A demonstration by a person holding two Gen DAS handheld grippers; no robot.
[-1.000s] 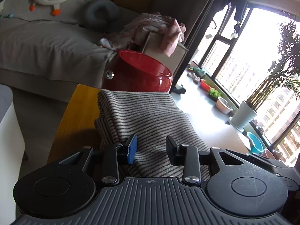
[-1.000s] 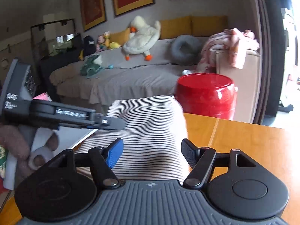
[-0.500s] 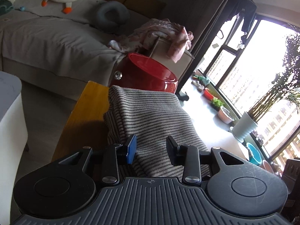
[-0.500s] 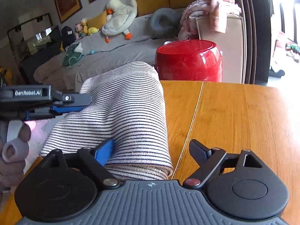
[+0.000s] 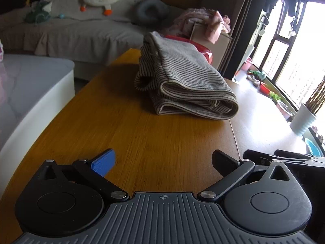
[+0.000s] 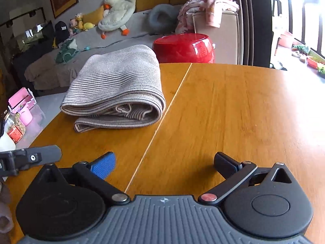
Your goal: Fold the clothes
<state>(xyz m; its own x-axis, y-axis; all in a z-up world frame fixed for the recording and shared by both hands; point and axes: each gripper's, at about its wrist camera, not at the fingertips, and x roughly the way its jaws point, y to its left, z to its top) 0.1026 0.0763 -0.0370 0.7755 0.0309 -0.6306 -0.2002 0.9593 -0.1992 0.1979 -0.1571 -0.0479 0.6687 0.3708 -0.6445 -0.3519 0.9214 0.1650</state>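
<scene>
A grey striped garment lies folded in a thick bundle on the wooden table, near its far edge. It also shows in the right wrist view, left of the table's seam. My left gripper is open and empty, low over the table well short of the garment. My right gripper is open and empty too, also drawn back from it. Part of the left gripper shows at the left edge of the right wrist view.
A red stool stands just beyond the table's far edge. A sofa with plush toys and a pile of pink clothes lie behind. A white low table is on the left, windows and plants on the right.
Both grippers have opened wide and pulled back from the garment, which now lies folded on the table. The left jaws were nearly closed on it before.
</scene>
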